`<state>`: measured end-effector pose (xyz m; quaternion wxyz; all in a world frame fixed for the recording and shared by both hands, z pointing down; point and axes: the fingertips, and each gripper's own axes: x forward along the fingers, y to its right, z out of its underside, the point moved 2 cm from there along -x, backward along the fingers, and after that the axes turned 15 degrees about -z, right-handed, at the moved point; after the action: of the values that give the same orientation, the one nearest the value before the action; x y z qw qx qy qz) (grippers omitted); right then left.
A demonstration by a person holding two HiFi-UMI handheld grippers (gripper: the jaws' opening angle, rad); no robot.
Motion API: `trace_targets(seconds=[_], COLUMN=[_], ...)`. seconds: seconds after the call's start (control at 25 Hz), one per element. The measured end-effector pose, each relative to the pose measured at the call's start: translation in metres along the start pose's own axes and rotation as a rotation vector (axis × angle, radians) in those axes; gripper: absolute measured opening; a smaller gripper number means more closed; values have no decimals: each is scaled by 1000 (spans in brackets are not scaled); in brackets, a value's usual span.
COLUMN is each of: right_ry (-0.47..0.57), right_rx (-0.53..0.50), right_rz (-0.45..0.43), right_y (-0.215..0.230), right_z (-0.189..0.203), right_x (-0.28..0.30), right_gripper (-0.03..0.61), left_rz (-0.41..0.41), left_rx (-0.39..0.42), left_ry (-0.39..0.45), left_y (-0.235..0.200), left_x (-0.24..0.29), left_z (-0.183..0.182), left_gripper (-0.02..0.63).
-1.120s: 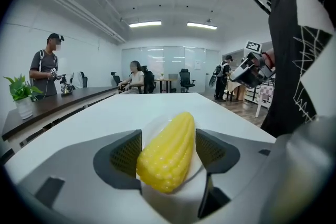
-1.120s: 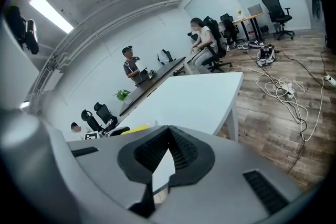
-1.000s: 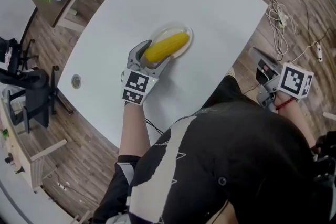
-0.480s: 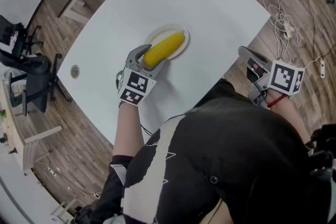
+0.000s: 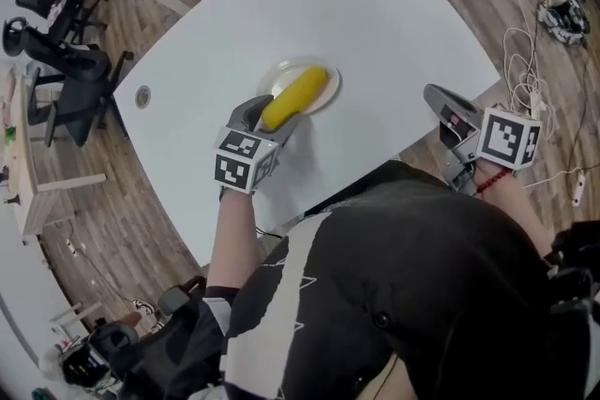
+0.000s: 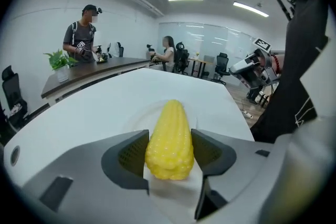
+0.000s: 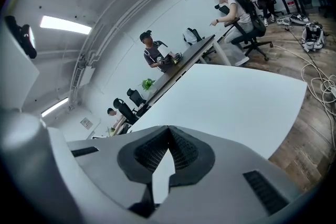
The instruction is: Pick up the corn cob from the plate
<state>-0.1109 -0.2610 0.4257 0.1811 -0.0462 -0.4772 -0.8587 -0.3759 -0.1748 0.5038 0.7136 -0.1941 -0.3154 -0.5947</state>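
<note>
Your left gripper [image 6: 169, 147] has just been closing its jaws, and now the dark ribbed pads [image 6: 130, 153] press on both sides of the corn cob [image 6: 170, 134]. They pinch it near its blunt end, with the tapered tip pointing away from you. From the head view, that gripper [image 5: 267, 119] reaches in from your side. The yellow cob [image 5: 295, 96] runs diagonally out of it over the pale round plate [image 5: 279, 75]. The gripped end sticks out past the plate's near rim. Whether the cob rests on the plate or hangs just clear of it cannot be told. The plate sits near the middle of the white table [image 5: 375, 14].

Your right gripper [image 7: 168, 136] has its jaws pressed together at the tips, with nothing between them. In the head view it [image 5: 436, 96] hangs beyond the table's near right edge, well apart from the plate, with its marker cube [image 5: 509, 139] by your wrist.

Around the table lie a wooden floor, black office chairs [image 5: 66, 61] on the left and cables [image 5: 534, 61] on the right. The left gripper view shows a person standing [image 6: 84, 34] at a long desk and another seated [image 6: 168, 52].
</note>
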Motion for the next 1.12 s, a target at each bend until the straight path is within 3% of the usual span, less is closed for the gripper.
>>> trace_targets(seconds=[0.12, 0.2, 0.44, 0.56, 0.8, 0.92, 1.04, 1.12], right_ry=[-46, -73, -114, -154, -180, -183, -203, -225], right_rx=[-6, -5, 13, 9, 44, 45, 39, 33], right_rz=[-45, -71, -138, -148, -169, -188, -208, -194], right_y=[21, 35, 56, 65, 72, 59, 45, 37], right_z=[-16, -27, -50, -56, -54, -47, -34, -24], right_x=[-2, -5, 1, 0, 11, 19, 26, 30], right_gripper=[15, 15, 14, 15, 15, 15, 15, 15], left_rz=[-54, -62, 22, -18, -87, -45, -73, -71], left_rx=[-95, -226, -868, -1068, -1294, -1307, -1276, -1323], left_ry=[-27, -29, 41, 116, 293, 388, 427, 488], left_y=[8, 12, 8, 10, 18, 26, 29, 27], left_x=[3, 4, 5, 1, -5, -17, -34, -44], left_z=[0, 0, -3, -4, -2, -10, -7, -6], left_gripper=[259, 259, 258, 256, 254, 252, 250, 249])
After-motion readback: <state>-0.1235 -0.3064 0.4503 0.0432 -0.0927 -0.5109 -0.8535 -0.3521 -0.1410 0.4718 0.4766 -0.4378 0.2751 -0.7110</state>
